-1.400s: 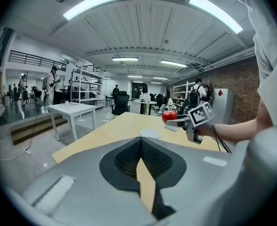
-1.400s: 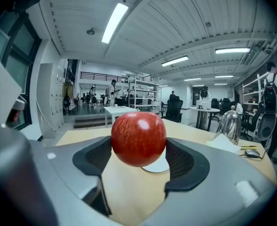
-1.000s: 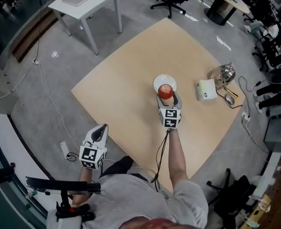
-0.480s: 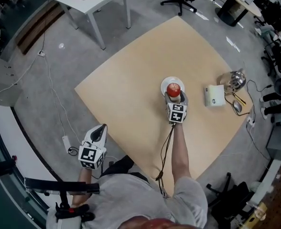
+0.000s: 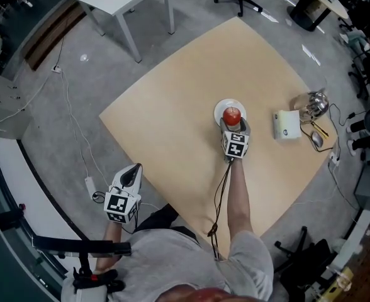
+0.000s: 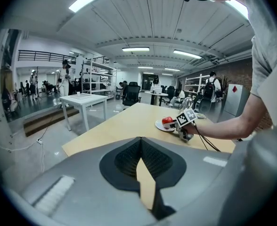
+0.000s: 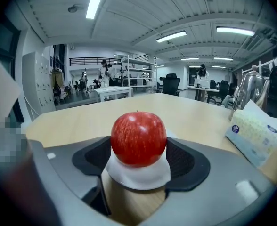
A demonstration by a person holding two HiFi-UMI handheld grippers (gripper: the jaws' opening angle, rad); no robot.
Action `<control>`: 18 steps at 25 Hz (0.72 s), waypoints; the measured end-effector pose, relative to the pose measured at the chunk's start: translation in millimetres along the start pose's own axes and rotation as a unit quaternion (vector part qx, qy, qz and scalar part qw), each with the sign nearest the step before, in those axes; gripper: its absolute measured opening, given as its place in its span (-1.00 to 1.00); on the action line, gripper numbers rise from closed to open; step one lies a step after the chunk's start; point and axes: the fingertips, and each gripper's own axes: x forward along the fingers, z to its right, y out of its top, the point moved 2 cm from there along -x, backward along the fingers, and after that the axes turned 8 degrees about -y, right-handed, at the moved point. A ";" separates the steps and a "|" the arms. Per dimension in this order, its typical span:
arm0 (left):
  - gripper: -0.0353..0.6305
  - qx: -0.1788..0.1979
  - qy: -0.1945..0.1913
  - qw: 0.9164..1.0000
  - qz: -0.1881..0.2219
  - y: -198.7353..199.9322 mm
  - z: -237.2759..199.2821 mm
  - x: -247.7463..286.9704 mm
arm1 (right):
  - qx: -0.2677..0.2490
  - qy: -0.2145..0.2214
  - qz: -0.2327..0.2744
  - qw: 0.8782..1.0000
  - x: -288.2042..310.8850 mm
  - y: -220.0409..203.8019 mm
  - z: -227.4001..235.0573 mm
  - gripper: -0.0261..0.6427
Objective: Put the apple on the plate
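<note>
Vertically, stem at 12 o'clock, round red apple (image 7: 138,138) stood clamped in right gripper (image 5: 233,121) over white plate (image 7: 138,177), tan table (image 5: 172,99); left gripper (image 6: 142,157) closed, empty.

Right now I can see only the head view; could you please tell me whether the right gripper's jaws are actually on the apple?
Observer: Yes, in the right gripper view the right gripper has both pads against the apple.
Operator: Is it down on the plate?
Observer: No gap shows between the apple and the plate beneath it.
Operator: And the left gripper?
Observer: Its jaws are together, holding nothing.
</note>
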 end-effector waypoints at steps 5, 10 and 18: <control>-0.83 0.001 -0.005 1.000 0.000 -1.0 3.5 1.4 | -0.011 -0.004 -0.012 1.000 2.4 -2.9 -3.6 0.23; -0.83 0.001 -0.001 1.000 0.004 -1.4 1.2 -3.3 | -0.015 -0.005 -0.012 1.000 1.9 -2.9 -5.4 0.26; -0.83 0.006 -0.004 1.000 0.015 3.3 14.8 -12.7 | -0.005 0.002 0.000 1.000 -22.3 7.4 -1.7 0.28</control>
